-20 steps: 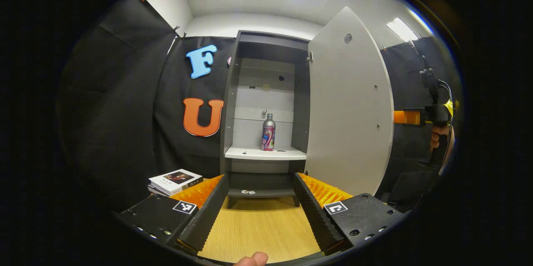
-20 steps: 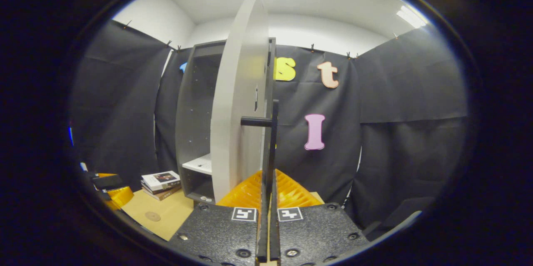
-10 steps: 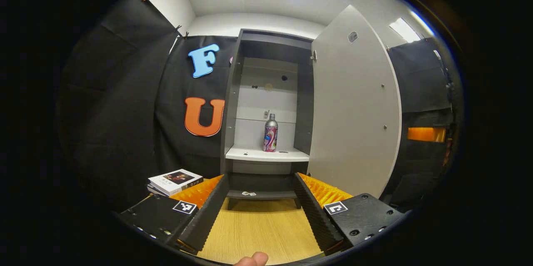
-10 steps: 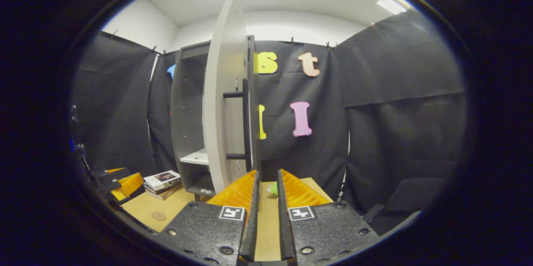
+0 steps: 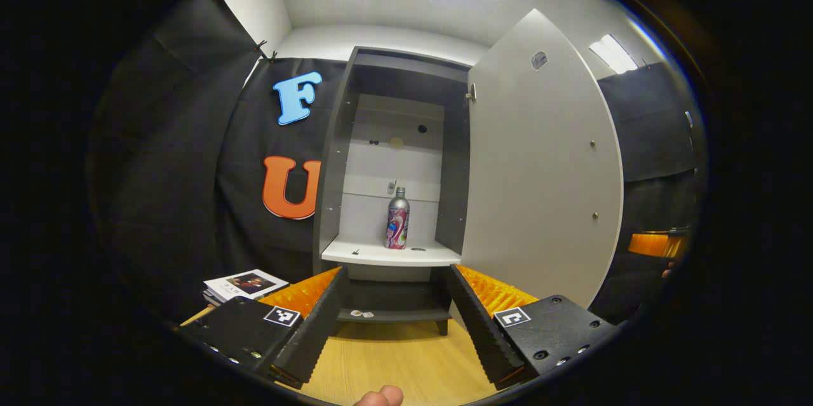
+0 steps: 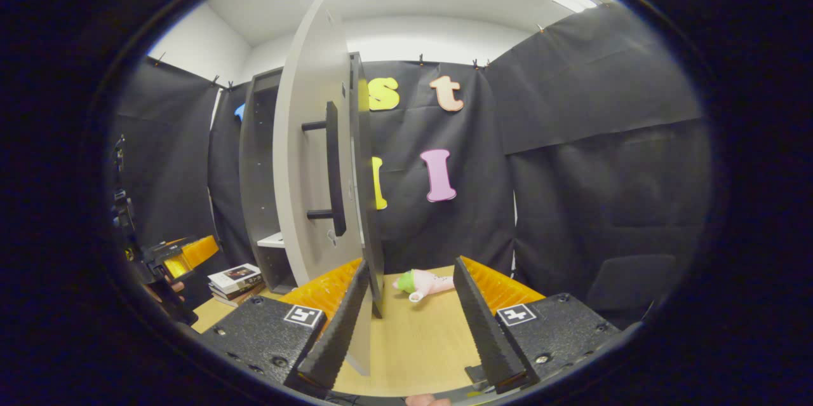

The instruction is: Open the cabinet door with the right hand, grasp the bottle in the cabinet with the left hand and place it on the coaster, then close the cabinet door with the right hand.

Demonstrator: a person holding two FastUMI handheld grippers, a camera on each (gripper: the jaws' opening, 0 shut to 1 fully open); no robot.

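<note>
Bottle (image 5: 397,218) stands upright on the white shelf (image 5: 387,253) inside the cabinet (image 5: 330,158), toward the shelf's right half and back from its front edge, its long axis vertical. The cabinet door (image 5: 540,164) is swung wide open on its right-side hinges, so the first step of the task looks done and the reach for the bottle is the step in hand.

The left hand-held gripper (image 5: 397,323) hangs over the wooden tabletop (image 5: 400,361) with its 2 fingers spread wide apart and nothing between them. The bottle lies straight ahead of it and higher up, almost centred in the gap between the fingers, well apart from the tips. Of the 2 hand-held grippers, the left is the one lined up with the opening; a level push forward and upward should bring the fingers to either side of the bottle's body.

The right hand-held gripper (image 6: 406,323) sits at the outer face of the door, below the dark bar handle (image 6: 333,168), fingers apart and clamped on nothing; the door's lower edge appears to pass just beside its left finger. A small pink and green toy (image 6: 422,283) lies on the tabletop beyond it. A stack of books (image 5: 244,283) rests near the tabletop's left edge, beside the cabinet.
</note>
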